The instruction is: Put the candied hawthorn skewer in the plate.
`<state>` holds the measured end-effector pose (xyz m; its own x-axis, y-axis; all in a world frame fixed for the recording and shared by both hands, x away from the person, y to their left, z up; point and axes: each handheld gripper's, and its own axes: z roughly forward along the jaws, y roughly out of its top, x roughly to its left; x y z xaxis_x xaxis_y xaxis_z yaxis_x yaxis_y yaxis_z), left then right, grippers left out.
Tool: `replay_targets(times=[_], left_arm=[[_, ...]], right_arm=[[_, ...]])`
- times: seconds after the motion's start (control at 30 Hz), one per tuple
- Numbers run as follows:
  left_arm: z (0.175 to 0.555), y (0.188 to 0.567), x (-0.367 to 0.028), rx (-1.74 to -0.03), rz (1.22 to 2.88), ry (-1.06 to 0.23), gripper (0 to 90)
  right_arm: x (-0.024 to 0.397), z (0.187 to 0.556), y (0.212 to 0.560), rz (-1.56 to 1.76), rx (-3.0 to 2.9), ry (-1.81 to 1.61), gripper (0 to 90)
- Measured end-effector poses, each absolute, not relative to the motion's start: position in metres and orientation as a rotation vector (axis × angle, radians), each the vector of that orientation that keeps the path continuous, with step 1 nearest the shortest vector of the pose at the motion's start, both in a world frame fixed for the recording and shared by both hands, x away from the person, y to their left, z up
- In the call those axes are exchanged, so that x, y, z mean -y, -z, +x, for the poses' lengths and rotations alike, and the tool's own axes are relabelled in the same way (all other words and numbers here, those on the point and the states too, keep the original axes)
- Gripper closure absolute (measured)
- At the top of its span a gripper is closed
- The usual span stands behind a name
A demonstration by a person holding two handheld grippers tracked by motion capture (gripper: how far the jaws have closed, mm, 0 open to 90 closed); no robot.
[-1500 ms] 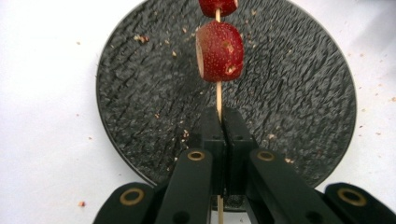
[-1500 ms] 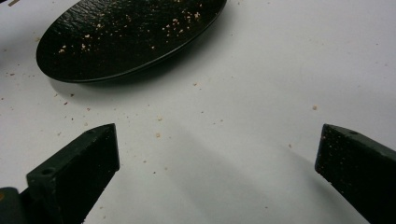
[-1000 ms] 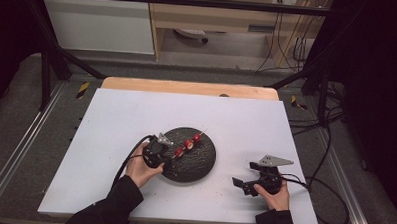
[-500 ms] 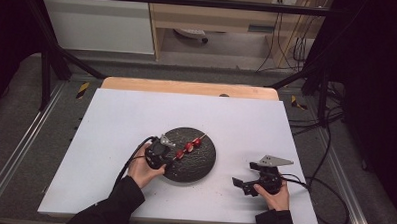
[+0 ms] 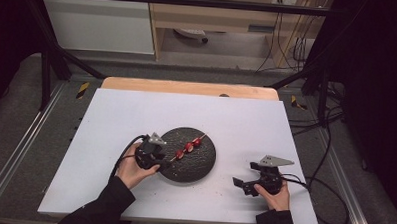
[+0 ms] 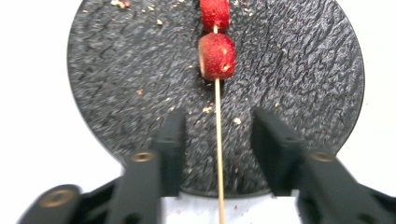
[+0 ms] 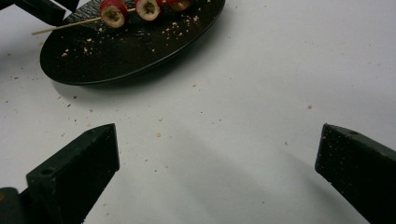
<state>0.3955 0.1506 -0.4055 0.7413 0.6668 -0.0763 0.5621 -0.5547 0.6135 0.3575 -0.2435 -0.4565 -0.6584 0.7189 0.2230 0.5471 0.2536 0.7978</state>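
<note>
Now skewer [image 6: 218,140], thin wood, red fruit [image 6: 216,56]

a lab or studio set up for recording, not a home kitchen.

the counter [image 5: 136,115] is a plain white board laid on a wooden top, boxed in by a black metal frame [image 5: 53,52] with slanted legs. grey carpet [image 5: 16,110] covers the floor, with metal rails [image 5: 20,151] running along both sides and yellow-black tape marks [image 5: 82,89] beside them. loose cables [image 5: 330,146] trail across the floor on the right, and more hang by a wooden cabinet [image 5: 215,17] at the back. a white cupboard [image 5: 99,23] stands next to it. the surroundings are dark, with light falling mainly on the counter.
</note>
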Motion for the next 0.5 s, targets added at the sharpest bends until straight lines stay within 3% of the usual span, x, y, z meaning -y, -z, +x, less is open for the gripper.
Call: replay_targets(times=[0.33, 0.5], left_arm=[[0.384, 0.404, -0.186, -0.855, 2.249, -0.283, 17.1], [0.378, 0.411, -0.204, -0.86, 2.216, -0.305, 9.3]], right_arm=[[0.244, 0.357, 0.456, 1.196, -2.328, -1.369, 0.7], [0.244, 0.357, 0.456, 1.191, -2.332, -1.36, 0.7]])
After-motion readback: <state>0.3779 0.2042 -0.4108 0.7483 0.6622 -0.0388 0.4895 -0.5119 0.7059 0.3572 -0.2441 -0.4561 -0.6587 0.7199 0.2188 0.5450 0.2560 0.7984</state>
